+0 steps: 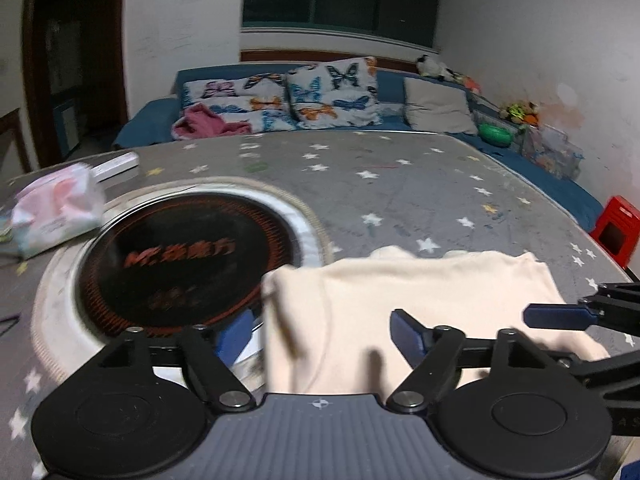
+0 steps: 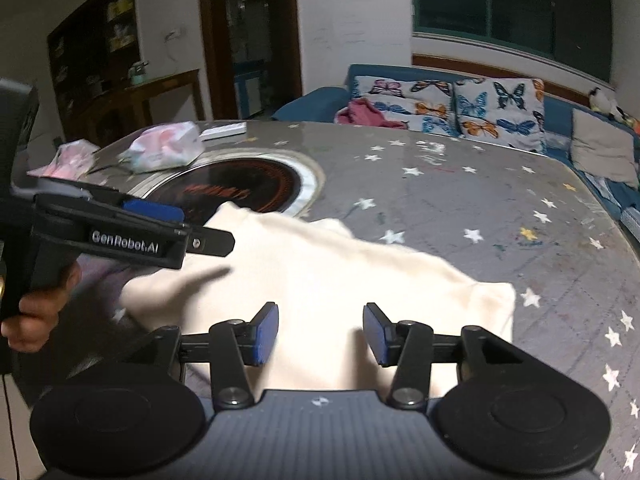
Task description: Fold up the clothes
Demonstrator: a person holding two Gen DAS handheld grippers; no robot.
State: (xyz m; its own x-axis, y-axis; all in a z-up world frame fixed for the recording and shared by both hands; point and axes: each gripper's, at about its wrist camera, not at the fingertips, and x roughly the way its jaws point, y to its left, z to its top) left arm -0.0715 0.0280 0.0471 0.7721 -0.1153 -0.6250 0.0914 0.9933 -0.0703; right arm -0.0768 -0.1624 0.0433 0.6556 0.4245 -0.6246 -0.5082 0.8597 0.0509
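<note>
My right gripper (image 2: 320, 330) and left gripper (image 1: 316, 330) both hover with jaws apart, holding nothing, over the cream garment (image 2: 320, 268) lying folded on the star-print table (image 2: 460, 200). It looks soft, light; I'd pinch corners.

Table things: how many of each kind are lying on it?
Cream garment: 1
Soft pastel packs: 2
Flat white box: 1
Total: 4
</note>
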